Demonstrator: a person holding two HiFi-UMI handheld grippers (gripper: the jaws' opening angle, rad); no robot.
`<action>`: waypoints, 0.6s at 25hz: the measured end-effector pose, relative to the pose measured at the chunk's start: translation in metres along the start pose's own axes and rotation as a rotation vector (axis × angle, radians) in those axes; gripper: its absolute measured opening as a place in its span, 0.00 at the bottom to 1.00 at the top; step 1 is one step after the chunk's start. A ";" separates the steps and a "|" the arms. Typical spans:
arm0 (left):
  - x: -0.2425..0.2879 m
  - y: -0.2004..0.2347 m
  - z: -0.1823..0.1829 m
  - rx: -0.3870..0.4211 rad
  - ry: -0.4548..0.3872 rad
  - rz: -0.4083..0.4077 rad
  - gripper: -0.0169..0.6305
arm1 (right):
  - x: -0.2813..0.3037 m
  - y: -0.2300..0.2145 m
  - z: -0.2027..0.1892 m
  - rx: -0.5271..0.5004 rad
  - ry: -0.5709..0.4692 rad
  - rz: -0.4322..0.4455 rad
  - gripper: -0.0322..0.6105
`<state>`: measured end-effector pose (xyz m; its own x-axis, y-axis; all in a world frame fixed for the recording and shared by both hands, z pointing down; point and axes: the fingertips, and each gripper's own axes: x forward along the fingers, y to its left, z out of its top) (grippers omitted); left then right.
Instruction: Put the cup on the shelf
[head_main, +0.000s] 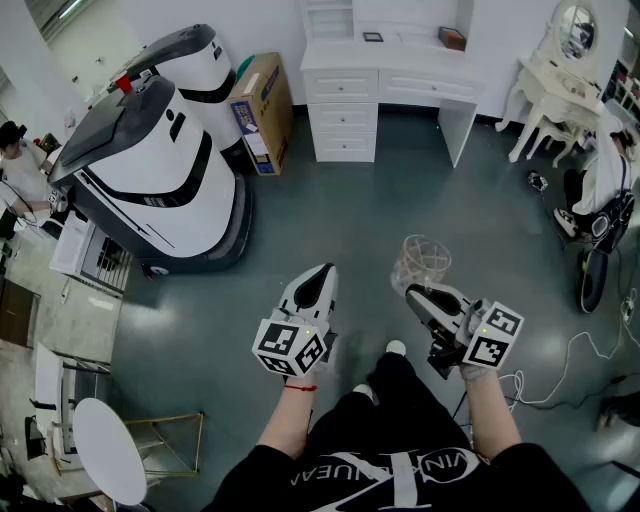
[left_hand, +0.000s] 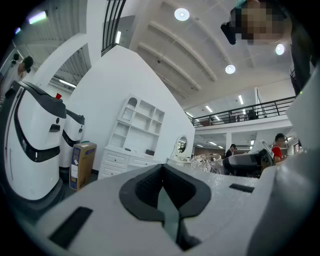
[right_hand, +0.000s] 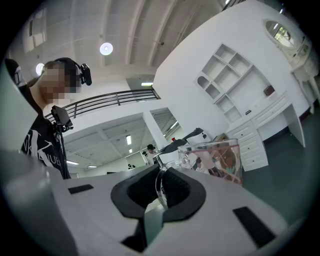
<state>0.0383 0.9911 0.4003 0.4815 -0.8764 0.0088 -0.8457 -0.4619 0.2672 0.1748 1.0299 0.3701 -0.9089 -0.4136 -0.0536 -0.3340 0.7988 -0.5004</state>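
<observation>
A clear glass cup (head_main: 420, 262) hangs above the dark floor, with my right gripper (head_main: 415, 293) shut on its handle. In the right gripper view the cup (right_hand: 212, 161) stands just past the jaws, and its thin glass handle (right_hand: 159, 184) is pinched between the dark pads. My left gripper (head_main: 322, 272) is level with it, a little to the left, shut with nothing in it; its pads (left_hand: 150, 187) meet in the left gripper view. The white shelf unit (head_main: 385, 65) with drawers stands against the far wall, several steps ahead. It also shows as the shelf unit (left_hand: 136, 127) and the shelf unit (right_hand: 231, 85).
Two big white-and-black machines (head_main: 150, 170) fill the left side, with a cardboard box (head_main: 262, 110) beside them. A white dressing table (head_main: 560, 70) and a seated person (head_main: 605, 180) are at the right. Cables (head_main: 560, 375) trail on the floor. A round white table (head_main: 105, 450) is near left.
</observation>
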 end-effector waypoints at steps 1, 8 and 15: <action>0.003 0.004 -0.001 0.001 0.003 0.001 0.03 | 0.005 -0.004 0.001 0.000 0.000 0.003 0.08; 0.038 0.047 0.002 0.007 0.013 0.025 0.03 | 0.049 -0.047 0.013 0.002 0.004 0.028 0.08; 0.099 0.098 0.018 0.003 0.035 0.075 0.03 | 0.092 -0.115 0.050 0.030 -0.002 0.049 0.08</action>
<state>-0.0009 0.8565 0.4096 0.4247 -0.9032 0.0621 -0.8801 -0.3959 0.2621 0.1420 0.8780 0.3794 -0.9235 -0.3751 -0.0807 -0.2812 0.8047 -0.5229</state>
